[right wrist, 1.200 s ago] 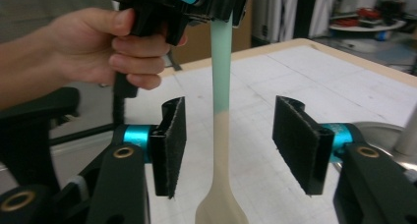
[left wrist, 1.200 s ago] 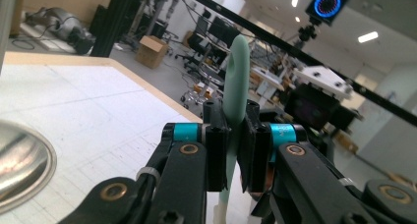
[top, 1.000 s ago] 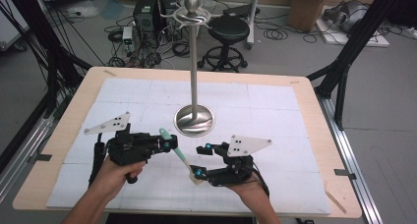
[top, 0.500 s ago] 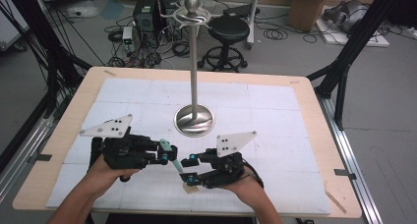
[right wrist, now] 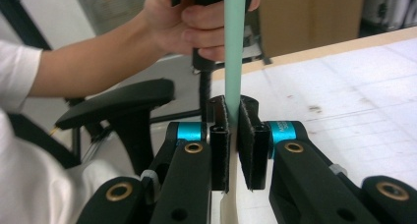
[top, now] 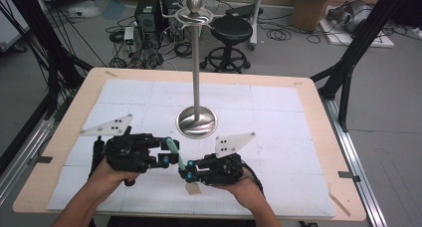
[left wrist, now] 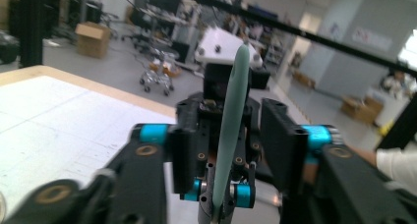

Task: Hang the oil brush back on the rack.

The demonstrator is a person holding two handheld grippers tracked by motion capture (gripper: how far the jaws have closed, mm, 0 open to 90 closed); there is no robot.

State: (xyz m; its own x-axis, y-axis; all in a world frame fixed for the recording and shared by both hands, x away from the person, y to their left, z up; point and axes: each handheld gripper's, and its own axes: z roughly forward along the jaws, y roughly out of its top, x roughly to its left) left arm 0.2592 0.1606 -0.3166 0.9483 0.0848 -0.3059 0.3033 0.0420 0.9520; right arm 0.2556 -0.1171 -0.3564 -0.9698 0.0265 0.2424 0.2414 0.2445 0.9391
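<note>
In the lower middle of the high view, the 2 hand-held grippers face each other tip to tip over the white gridded mat [top: 278,112] on the pale wooden table [top: 318,107]. Between them runs a slim mint-green spatula with a pale wooden end [top: 175,152], slanting from the upper left down to the lower right, its pale end [top: 193,188] low over the mat just below the right gripper's tips; whether that end touches the mat is hard to tell from this height.

The right gripper [right wrist: 234,130], at lower centre of its own view, has just been closing, and its 2 black pads [right wrist: 220,140] are pressed onto the green shaft [right wrist: 234,47] from both sides, pinching it. The shaft rises straight up the middle of that frame and the pale end [right wrist: 229,207] shows below the pads.

The left gripper [left wrist: 235,150] has just been opening: in its own view the jaws stand apart on either side of the green shaft [left wrist: 231,126], with a visible gap on each side, so the pads [left wrist: 282,150] no longer press on it. The right gripper [left wrist: 221,126] sits straight behind the shaft in the centre of that frame.

A tall polished metal stand with a round base [top: 196,122] stands on the mat above the grippers, just beyond them, apart from the spatula.
</note>
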